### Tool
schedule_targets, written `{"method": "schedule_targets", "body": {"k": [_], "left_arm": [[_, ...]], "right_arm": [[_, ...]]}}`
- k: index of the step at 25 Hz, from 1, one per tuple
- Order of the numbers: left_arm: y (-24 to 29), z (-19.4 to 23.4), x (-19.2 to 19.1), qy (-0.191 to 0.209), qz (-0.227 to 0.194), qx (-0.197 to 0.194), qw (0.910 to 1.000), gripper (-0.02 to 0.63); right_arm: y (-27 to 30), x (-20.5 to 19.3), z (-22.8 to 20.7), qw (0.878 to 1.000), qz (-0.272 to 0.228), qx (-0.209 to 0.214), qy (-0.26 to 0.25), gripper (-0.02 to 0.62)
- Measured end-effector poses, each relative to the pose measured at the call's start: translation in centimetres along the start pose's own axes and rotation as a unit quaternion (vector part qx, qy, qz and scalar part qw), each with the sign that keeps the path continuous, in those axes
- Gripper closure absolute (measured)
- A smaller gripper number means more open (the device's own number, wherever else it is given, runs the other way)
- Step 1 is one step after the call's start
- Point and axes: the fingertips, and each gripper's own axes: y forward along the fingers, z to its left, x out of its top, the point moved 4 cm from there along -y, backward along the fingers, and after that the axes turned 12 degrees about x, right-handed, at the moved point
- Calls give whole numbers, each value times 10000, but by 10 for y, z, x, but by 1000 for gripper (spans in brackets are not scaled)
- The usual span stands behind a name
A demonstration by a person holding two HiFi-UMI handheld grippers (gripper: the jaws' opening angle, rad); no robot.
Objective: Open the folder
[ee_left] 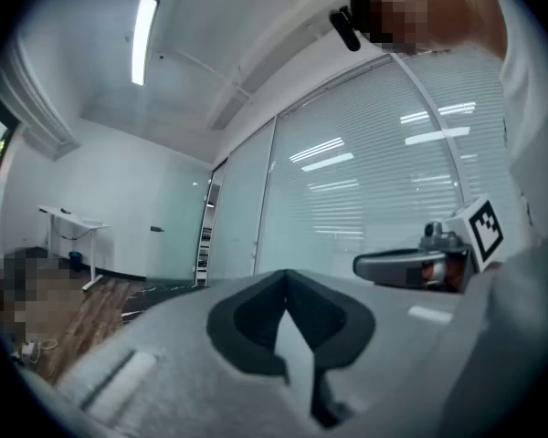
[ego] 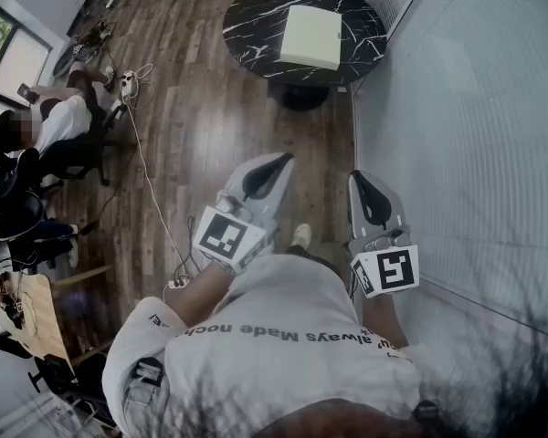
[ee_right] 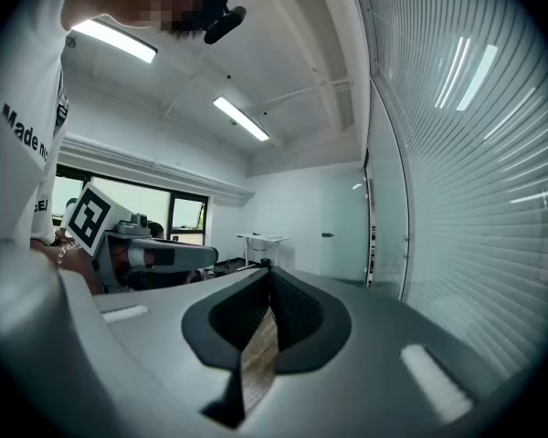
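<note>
Head view shows the folder [ego: 310, 36] lying flat on the round black table [ego: 256, 16] at the top centre of the frame, well apart from both grippers; the left gripper [ego: 283, 159] sits mid-frame, jaws closed tip to tip on nothing; the right gripper [ego: 356, 177], just right of it, has its jaws pressed together too, empty; wood floor [ego: 192, 108] lies between grippers and table.

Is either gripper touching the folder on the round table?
No, the left gripper and right gripper hang over the floor, apart from the folder.
</note>
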Motion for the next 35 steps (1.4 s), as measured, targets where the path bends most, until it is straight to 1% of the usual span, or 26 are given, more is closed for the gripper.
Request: {"method": "schedule_targets", "body": {"k": [3, 8, 11, 15, 19, 22, 27, 31, 35], "left_arm": [[9, -7, -1, -42, -13, -14, 10000, 603], [34, -26, -4, 23, -37, -58, 10000, 603], [51, -37, -6, 36, -7, -28, 10000, 603], [70, -51, -11, 19, 37, 47, 10000, 603], [86, -56, -12, 31, 43, 165, 9999, 603], [99, -53, -12, 45, 63, 217, 9997, 603], [122, -38, -11, 9, 96, 294, 9995, 603], [143, -15, -12, -9, 79, 300, 9995, 603], [168, 19, -11, -18, 12, 263, 9997, 603]], "right_arm": [[-4, -1, -9, 10000, -26, 3, 18, 592], [-16, -6, -37, 10000, -62, -26, -13, 592], [-24, -8, -58, 9999, -134, -80, -24, 591], [-32, -11, -78, 9999, -172, 5, -18, 589], [-36, -17, -97, 9998, -129, 63, 121, 591], [-32, -19, -112, 9998, -107, 77, 142, 592], [-9, -19, -133, 10000, -26, 93, -15, 592], [20, -20, -146, 9999, -38, 140, 10, 592], [57, -18, -162, 9999, 16, 119, -37, 592]]}}
